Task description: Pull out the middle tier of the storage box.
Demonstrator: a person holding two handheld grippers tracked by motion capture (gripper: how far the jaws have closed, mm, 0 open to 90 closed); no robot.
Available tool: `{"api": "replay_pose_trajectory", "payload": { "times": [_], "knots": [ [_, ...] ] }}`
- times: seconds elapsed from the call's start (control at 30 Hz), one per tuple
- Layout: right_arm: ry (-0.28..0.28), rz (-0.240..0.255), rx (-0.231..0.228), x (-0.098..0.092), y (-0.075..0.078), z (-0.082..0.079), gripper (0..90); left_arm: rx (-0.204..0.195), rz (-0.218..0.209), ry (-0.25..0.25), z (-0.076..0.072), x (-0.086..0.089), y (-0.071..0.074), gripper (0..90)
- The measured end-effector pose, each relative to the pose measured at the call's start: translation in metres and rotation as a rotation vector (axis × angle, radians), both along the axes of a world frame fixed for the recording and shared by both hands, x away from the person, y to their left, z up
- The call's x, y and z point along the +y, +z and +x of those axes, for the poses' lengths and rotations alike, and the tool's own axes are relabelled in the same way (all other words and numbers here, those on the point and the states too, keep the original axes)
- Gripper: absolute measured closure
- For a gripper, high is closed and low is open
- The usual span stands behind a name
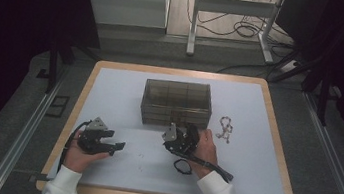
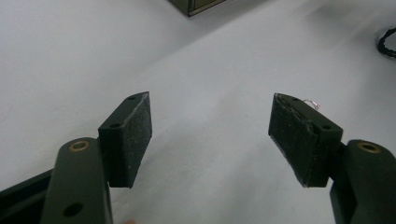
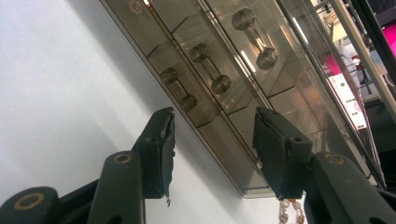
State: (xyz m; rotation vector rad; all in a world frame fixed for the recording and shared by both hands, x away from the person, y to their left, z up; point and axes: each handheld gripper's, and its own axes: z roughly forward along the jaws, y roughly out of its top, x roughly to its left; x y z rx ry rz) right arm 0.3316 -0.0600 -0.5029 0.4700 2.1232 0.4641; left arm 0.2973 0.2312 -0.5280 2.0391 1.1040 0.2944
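Drawer box (image 1: 176, 103): the right gripper (image 1: 181, 137), jaws apart and empty, faces its front. Next, I judge, it must close on a drawer handle (image 3: 178, 89). Left gripper (image 1: 109, 145) waits beside, open, empty.

The drawer box (image 1: 176, 103) stands mid-table and blocks the way straight ahead of the right gripper (image 1: 180, 139), whose jaws are just before its front; in the right gripper view the drawer handles (image 3: 210, 69) lie close beyond the pads. To the box's right a beaded bracelet (image 1: 225, 129) lies on the white table mat (image 1: 120, 90), and a black ring (image 1: 182, 166) lies beside the right hand. Around the left gripper (image 1: 115, 146) the mat lies bare, apart from a small wire hook (image 2: 312, 102) past one pad.
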Motion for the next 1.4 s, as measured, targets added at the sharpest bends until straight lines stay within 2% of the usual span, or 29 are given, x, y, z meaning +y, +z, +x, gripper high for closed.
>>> {"api": "replay_pose_trajectory", "payload": {
  "times": [0.6, 1.13, 1.4],
  "knots": [
    [0.009, -0.058, -0.036, 0.009, -0.006, 0.002, 49.4, 0.003, -0.001, 0.004, 0.0, 0.001, 0.0, 30.7],
    [0.02, -0.138, -0.094, 0.019, -0.01, 0.001, 49.8, 0.002, -0.002, 0.004, 0.0, 0.002, -0.001, 30.7],
    [0.031, -0.162, -0.111, 0.024, -0.012, 0.001, 49.9, 0.004, -0.003, 0.004, 0.001, 0.002, -0.001, 30.7]
  ]
}}
